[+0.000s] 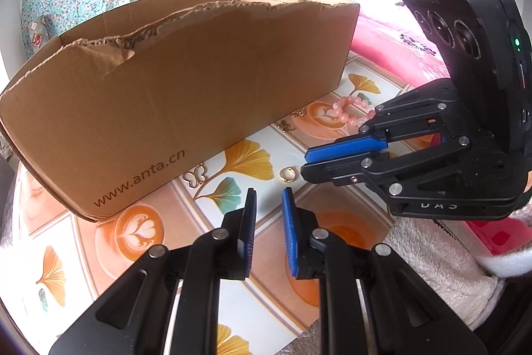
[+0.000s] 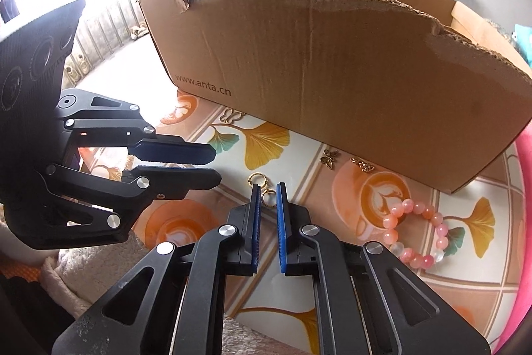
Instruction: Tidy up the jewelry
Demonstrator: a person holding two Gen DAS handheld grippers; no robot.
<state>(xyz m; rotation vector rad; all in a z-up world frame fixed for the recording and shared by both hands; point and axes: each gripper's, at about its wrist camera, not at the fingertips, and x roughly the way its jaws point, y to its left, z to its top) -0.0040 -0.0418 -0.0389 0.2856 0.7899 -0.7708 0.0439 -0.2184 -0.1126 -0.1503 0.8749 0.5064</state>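
Gold rings (image 2: 262,188) lie on the bench at our right tongs' (image 2: 267,188) tips, jaws narrowly parted around one; we should center before pinching. Left tongs (image 1: 268,193) hover slightly spread, empty.

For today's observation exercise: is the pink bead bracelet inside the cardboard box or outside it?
Outside. The pink bead bracelet lies flat on the patterned tablecloth, in front of the cardboard box.

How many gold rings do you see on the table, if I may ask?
2. One ring lies just beyond the right claw; the second ring sits between its tips. Others may be hidden in the cardboard box.
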